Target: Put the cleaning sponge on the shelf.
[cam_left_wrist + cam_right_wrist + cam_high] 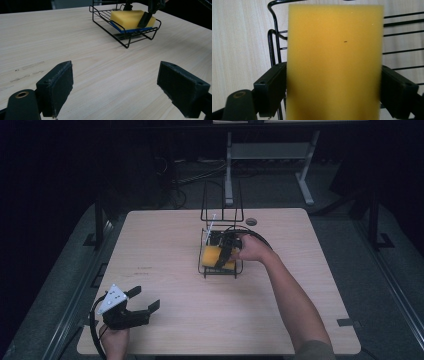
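I see my right gripper (226,251) clamped across the yellow sponge (334,60), its 2 jaws touching both long edges inside the wire rack (206,268). My left gripper (145,301) gapes empty near the table (165,245) edge.

place: lab / recording rig, not a home
table: bare light-wood square top (165,265) standing alone, small round grommet (251,221) near the far edge
surroundings: dark room, grey carpet-like floor (395,265), black rails (75,295) running along both sides of the table
background: white metal desk frame (270,155) behind, loose cables (185,175) on the floor
tools: person's hand holds a gripper (142,302) with a grey marker plate and trailing cable
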`<action>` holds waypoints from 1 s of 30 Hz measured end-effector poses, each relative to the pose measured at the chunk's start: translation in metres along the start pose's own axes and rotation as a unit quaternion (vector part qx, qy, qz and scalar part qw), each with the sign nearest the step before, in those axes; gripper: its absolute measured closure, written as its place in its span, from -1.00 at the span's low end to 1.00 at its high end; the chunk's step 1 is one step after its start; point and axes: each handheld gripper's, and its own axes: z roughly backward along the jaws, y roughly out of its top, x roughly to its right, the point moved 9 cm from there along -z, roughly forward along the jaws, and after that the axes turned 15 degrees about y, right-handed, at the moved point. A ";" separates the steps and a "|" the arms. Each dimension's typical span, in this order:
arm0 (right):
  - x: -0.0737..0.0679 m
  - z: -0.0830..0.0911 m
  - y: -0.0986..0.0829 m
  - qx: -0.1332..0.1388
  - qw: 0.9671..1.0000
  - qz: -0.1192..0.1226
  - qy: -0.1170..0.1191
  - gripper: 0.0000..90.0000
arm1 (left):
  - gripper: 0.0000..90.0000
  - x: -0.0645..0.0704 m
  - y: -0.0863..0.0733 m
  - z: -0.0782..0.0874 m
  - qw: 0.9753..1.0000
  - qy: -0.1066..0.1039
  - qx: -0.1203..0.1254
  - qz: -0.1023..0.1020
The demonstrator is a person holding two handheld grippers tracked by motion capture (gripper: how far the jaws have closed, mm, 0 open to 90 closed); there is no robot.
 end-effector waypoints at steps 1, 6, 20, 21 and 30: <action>0.000 0.001 0.000 0.000 1.000 -0.001 -0.001 -0.65 | -0.72 0.000 0.000 0.000 1.000 0.000 -0.001 0.000; -0.001 0.005 -0.003 -0.005 1.000 -0.001 -0.005 -0.65 | -0.72 0.000 0.000 0.000 1.000 0.000 -0.001 0.001; -0.010 0.016 -0.003 -0.002 1.000 0.007 -0.014 -0.64 | -0.72 0.001 0.000 0.000 1.000 -0.002 -0.001 0.000; -0.011 0.017 -0.002 -0.001 1.000 0.009 -0.015 -0.64 | -0.72 0.001 0.000 0.000 1.000 -0.002 -0.001 0.001; -0.014 0.024 -0.002 0.003 1.000 0.010 -0.020 -0.64 | -0.72 0.003 0.000 0.000 1.000 -0.002 -0.001 0.000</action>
